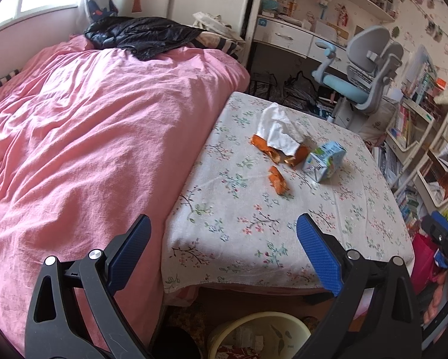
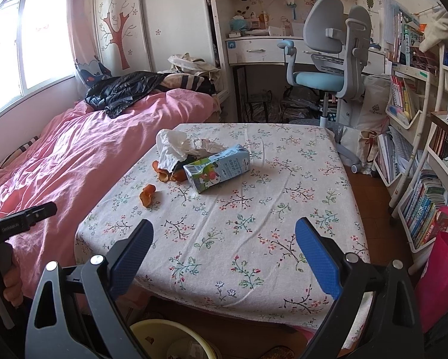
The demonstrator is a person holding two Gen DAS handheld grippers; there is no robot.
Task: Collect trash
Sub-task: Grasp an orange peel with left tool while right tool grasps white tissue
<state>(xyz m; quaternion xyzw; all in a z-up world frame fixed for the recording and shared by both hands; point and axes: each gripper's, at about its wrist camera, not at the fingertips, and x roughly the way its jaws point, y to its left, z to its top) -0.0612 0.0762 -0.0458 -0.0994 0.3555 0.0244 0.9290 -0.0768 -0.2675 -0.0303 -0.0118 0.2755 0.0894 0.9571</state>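
On the floral-cloth table [image 1: 254, 227] [image 2: 254, 233] lie a crumpled white tissue [image 1: 276, 130] [image 2: 171, 146], orange peel pieces under it [image 1: 261, 143] [image 2: 164, 175], a separate peel piece [image 1: 277, 179] [image 2: 147, 194] nearer me, and a blue-green drink carton [image 1: 324, 160] [image 2: 216, 167] on its side. My left gripper [image 1: 222, 233] is open and empty, above the table's near left edge. My right gripper [image 2: 224, 236] is open and empty, above the table's near edge. A yellowish bin [image 1: 260, 333] [image 2: 173, 339] stands on the floor below the table's front.
A bed with a pink cover [image 1: 74, 149] [image 2: 59, 155] adjoins the table's left side, with a black jacket [image 1: 140, 34] at its head. A grey-blue desk chair [image 2: 328, 56] stands behind the table. Bookshelves [image 2: 418, 164] and a pink bag [image 2: 442, 263] are on the right.
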